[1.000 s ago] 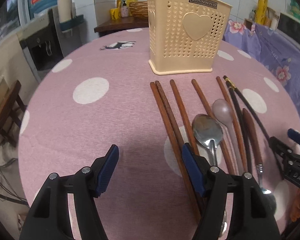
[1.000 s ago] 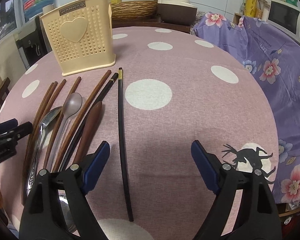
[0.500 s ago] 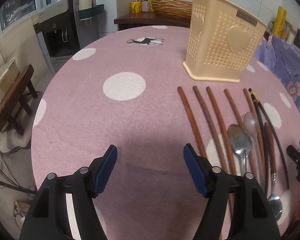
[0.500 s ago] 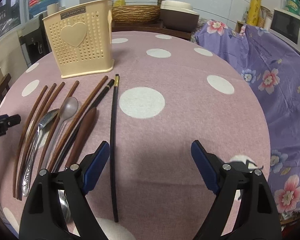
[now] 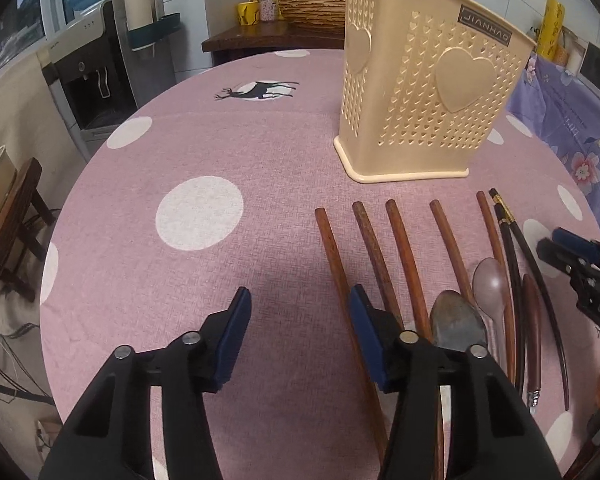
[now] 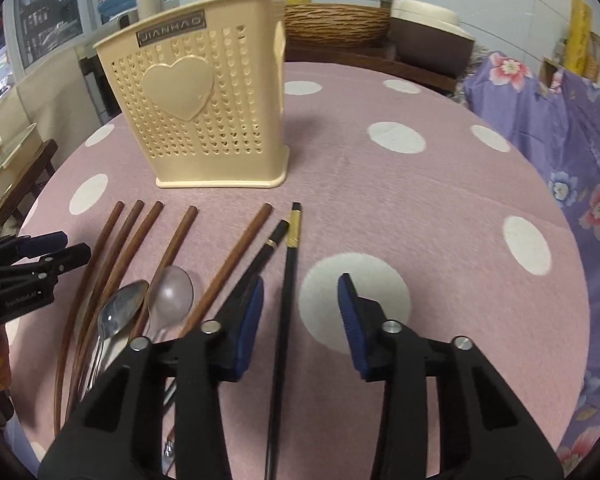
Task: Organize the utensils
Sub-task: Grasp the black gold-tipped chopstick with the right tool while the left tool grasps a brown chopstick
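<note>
The left gripper [image 5: 298,300] hovers low over the bench [image 5: 204,148], its blue-padded jaws spread wide and holding nothing; the right gripper [image 6: 300,292] hovers likewise, jaws wide and empty, straddling one black chopstick [image 6: 286,312] that lies between its pads without either pad touching it. The landmark is the cream perforated utensil holder [image 6: 204,120], standing upright on the pink spotted cloth. On the near side of the holder, just in front of its base, the utensils lie side by side, pointing toward it: brown wooden chopsticks [image 5: 404,256], a metal spoon [image 6: 118,312], a pale plastic spoon [image 6: 170,294], a second black chopstick [image 6: 266,254] and a brown-handled utensil [image 5: 532,320]. The left gripper's right finger [image 5: 364,328] lies over the leftmost wooden chopsticks and hides part of their length. In the right wrist view the left gripper [image 6: 40,258] reaches in from the far side of the row, level with the chopsticks' upper halves. Behind the holder stand a wicker basket [image 6: 336,24] and a water dispenser [image 5: 92,76]; to one side of it hangs purple floral fabric [image 6: 572,140]. The near ends of the utensils are cut off behind both grippers' black bodies, so the brown-handled utensil's head cannot be made out
</note>
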